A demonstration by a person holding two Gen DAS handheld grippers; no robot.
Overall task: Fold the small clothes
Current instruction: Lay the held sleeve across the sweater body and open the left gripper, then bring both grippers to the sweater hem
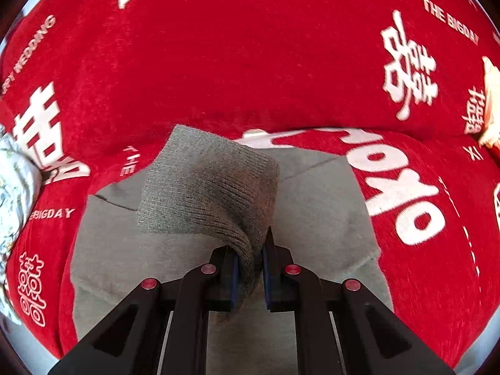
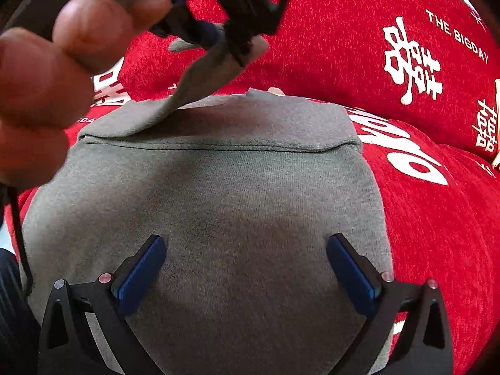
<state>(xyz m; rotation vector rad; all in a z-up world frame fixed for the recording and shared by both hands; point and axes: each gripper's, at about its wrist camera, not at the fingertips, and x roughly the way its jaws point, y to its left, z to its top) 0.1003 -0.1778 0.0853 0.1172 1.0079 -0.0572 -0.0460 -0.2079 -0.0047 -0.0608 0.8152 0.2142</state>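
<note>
A small grey knit garment (image 2: 218,193) lies flat on a red cloth, its far part folded over along a straight crease. My left gripper (image 1: 250,268) is shut on the garment's ribbed cuff end (image 1: 206,187) and holds it lifted above the body (image 1: 312,206). In the right wrist view that gripper (image 2: 218,36) shows at the top, with the sleeve (image 2: 200,75) hanging from it. My right gripper (image 2: 247,265) is open and empty, fingers spread just over the near part of the garment.
The red cloth (image 1: 250,62) with white characters and lettering covers the whole surface. A floral fabric (image 1: 15,187) lies at the left edge. A pale object (image 1: 492,103) sits at the far right. The person's hand (image 2: 47,78) fills the upper left of the right wrist view.
</note>
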